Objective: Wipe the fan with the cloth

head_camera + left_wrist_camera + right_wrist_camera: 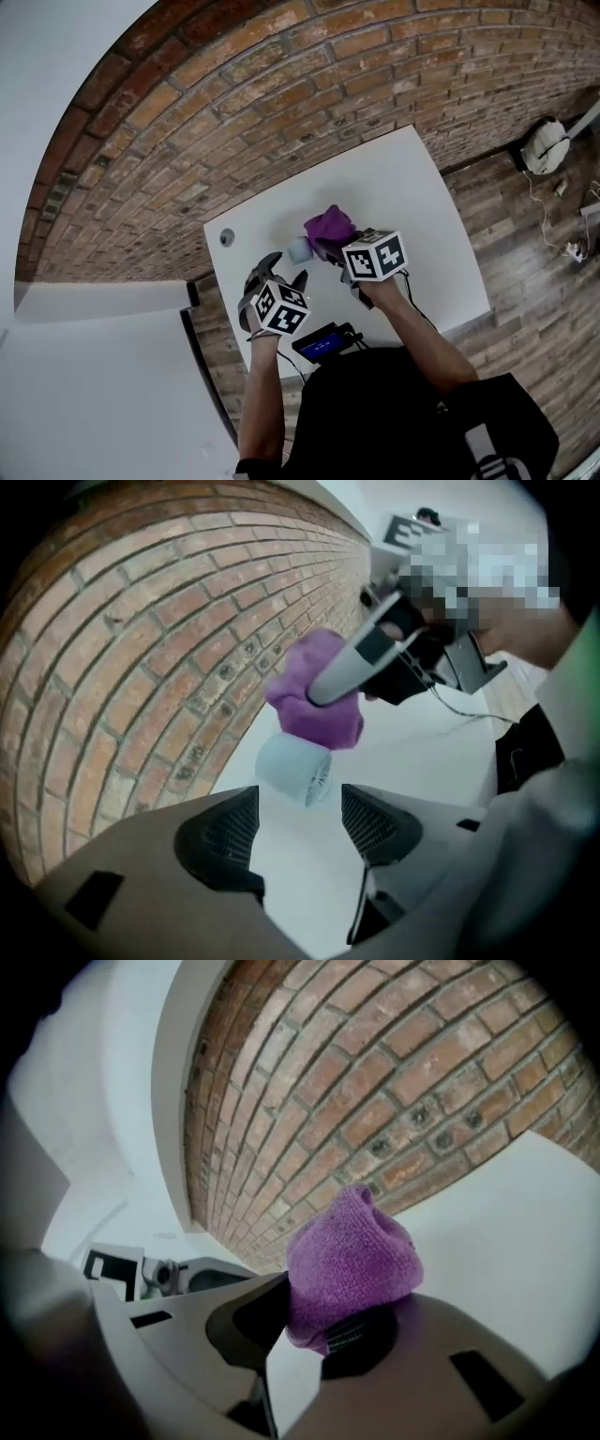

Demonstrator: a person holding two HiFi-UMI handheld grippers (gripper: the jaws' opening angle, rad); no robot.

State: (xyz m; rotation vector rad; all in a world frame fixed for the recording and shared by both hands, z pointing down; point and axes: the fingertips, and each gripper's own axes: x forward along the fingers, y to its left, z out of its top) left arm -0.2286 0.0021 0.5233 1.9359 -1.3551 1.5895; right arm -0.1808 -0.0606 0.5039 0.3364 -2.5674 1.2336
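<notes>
A small pale-blue fan [298, 249] lies on its side on the white table [412, 187], its grille facing me in the left gripper view [293, 771]. My left gripper [284, 272] [300, 822] is open just short of the fan, with nothing between its fingers. A purple cloth [329, 226] [352, 1260] is bunched in my right gripper [330, 249] [319, 1321], which is shut on it. In the left gripper view the cloth [314, 700] hangs just above and behind the fan; whether they touch I cannot tell.
A brick wall [281, 103] runs along the table's far edge. A small round grey fitting [226, 236] sits at the table's left. A black device with a blue screen [323, 343] lies at the near edge. Wooden floor with cables and a white object [545, 145] lies to the right.
</notes>
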